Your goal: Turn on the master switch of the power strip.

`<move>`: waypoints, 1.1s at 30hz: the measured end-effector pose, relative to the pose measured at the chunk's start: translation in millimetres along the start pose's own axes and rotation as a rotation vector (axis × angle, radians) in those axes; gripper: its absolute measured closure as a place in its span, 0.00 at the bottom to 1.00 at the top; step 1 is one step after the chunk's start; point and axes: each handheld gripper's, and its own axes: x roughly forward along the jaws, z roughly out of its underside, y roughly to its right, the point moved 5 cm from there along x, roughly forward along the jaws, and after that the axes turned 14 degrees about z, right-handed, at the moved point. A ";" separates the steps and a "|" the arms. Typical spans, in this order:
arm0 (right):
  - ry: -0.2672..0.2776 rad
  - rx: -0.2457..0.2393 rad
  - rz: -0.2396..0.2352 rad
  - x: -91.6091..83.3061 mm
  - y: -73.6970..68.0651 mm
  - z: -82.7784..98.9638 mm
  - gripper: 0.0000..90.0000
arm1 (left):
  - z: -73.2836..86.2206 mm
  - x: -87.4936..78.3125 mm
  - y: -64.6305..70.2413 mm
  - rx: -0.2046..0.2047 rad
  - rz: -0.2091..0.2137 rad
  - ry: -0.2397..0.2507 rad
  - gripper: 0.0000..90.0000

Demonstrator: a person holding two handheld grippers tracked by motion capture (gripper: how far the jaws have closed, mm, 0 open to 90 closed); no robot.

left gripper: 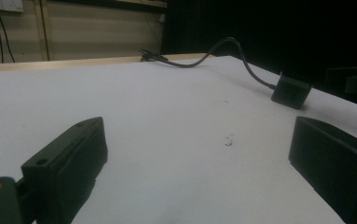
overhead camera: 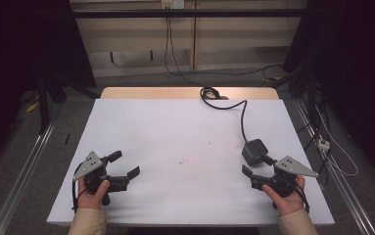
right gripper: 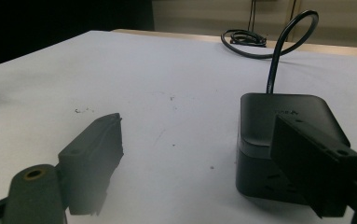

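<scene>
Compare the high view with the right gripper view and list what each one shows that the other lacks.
High view alone: the person's hands, the left tool with its jaws apart near the table's left edge, the floor and side rails.

Right gripper view alone: the black cube adapter close up, just ahead of one of that tool's jaws.

Both: the open right tool, the adapter, its cable and the white table.
</scene>
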 end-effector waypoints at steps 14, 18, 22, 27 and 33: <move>-0.003 0.005 -0.014 -8.6 -1.9 6.3 0.18 | -0.6 -1.1 0.6 -0.002 -0.004 0.009 0.04; -0.002 0.003 -0.014 -9.1 -1.7 7.3 0.18 | -0.5 -0.8 1.2 -0.002 -0.003 0.006 0.05; -0.004 0.003 -0.011 -9.5 -0.9 8.4 0.18 | -0.8 -1.8 0.7 -0.001 -0.006 0.010 0.04; -0.002 0.003 -0.012 -10.7 -0.4 10.0 0.17 | -0.6 -1.8 0.6 -0.003 -0.008 0.012 0.05; -0.009 -0.006 -0.011 -12.5 0.9 13.0 0.17 | -1.1 -2.5 0.3 -0.002 -0.009 0.017 0.05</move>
